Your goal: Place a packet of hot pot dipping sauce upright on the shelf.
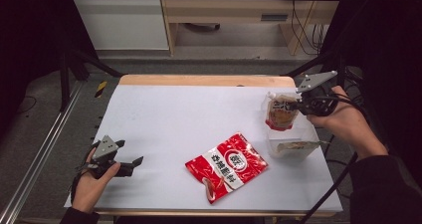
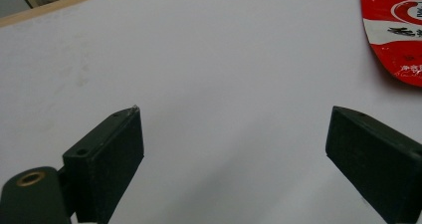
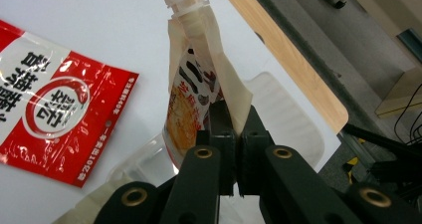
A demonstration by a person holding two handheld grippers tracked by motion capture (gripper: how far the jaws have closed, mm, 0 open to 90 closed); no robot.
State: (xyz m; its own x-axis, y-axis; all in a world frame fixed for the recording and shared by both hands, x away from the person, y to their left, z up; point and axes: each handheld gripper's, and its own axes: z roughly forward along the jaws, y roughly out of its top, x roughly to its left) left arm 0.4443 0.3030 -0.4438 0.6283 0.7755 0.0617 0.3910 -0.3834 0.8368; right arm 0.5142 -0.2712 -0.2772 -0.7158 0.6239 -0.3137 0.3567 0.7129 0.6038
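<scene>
A person is sitting at a white table [image 1: 164, 109], holding a gripper in each hand. The right gripper [image 1: 300, 103] is pinching the edge of a spouted pouch [image 1: 281, 112] with its jaws closed tight, holding it upright near the table's far right corner, above a clear tray [image 1: 298, 139] with another pouch [image 1: 298, 146] lying in it. The left gripper [image 1: 135, 163] is resting low at the near left edge, its jaws standing wide apart with nothing between them. A red packet [image 1: 228, 165] is lying flat on the table between the two grippers.
</scene>
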